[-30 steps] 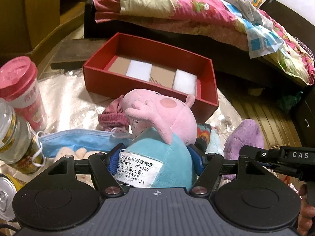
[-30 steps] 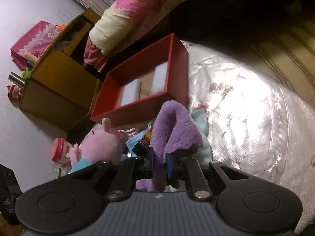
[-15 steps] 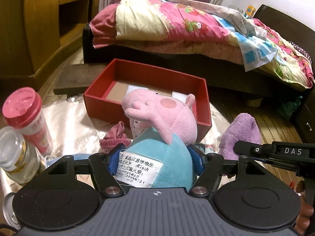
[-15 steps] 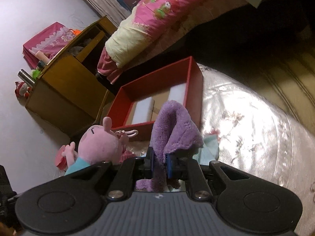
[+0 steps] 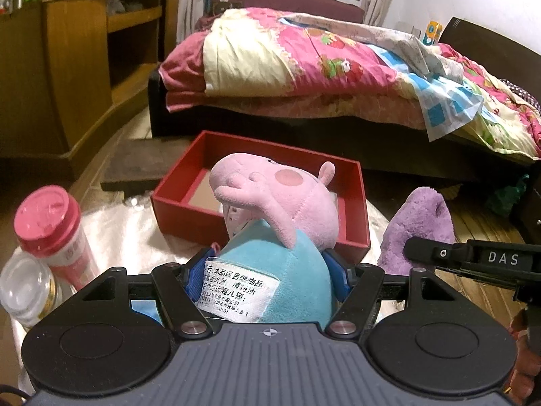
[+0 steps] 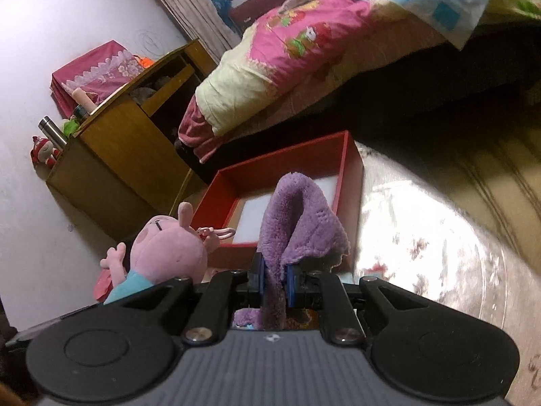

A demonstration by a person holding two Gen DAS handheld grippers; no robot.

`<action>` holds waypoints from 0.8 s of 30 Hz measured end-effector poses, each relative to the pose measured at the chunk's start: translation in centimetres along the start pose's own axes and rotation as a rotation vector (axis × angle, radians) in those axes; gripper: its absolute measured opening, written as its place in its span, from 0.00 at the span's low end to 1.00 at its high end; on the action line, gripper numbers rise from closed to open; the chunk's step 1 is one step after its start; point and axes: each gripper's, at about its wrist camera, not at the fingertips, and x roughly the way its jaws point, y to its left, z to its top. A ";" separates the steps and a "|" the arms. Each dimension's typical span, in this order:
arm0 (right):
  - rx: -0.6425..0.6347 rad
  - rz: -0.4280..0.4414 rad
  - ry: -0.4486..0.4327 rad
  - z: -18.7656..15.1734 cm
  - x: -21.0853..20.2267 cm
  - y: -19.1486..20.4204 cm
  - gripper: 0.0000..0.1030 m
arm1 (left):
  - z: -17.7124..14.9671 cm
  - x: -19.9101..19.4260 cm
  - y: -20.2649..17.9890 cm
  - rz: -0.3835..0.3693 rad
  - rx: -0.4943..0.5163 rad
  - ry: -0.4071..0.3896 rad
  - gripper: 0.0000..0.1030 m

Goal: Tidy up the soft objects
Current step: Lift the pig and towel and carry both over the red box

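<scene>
My left gripper [image 5: 267, 279] is shut on a pink pig plush toy [image 5: 275, 203] in a blue shirt, held up in front of an open red box [image 5: 355, 203]. My right gripper [image 6: 274, 279] is shut on a fluffy purple cloth [image 6: 297, 216], which also shows in the left wrist view [image 5: 422, 220]. The red box [image 6: 351, 172] lies just beyond the cloth in the right wrist view. The pig plush [image 6: 165, 253] hangs to the left there. The right gripper's arm [image 5: 473, 258] reaches in from the right in the left wrist view.
A pink-lidded cup [image 5: 50, 233] and a clear jar [image 5: 23, 291] stand at the left on the shiny table cover [image 6: 422, 230]. A bed with a pink quilt [image 5: 304, 64] is behind the box. A wooden cabinet [image 5: 84, 67] stands at the left.
Both grippers have risen with their loads. The pig plush and purple cloth are higher and closer to the red box; the items on the table have dropped out of view.
</scene>
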 end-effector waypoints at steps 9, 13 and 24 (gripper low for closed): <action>-0.042 0.009 -0.055 1.4 0.6 1.2 0.00 | 1.4 0.3 -0.3 0.042 0.019 -0.067 0.66; -0.052 0.016 -0.066 2.0 1.2 1.7 0.00 | 2.2 0.8 -0.2 0.058 0.026 -0.081 0.66; -0.090 0.021 -0.089 3.6 2.6 2.6 0.00 | 3.7 3.0 -0.4 0.081 0.048 -0.098 0.66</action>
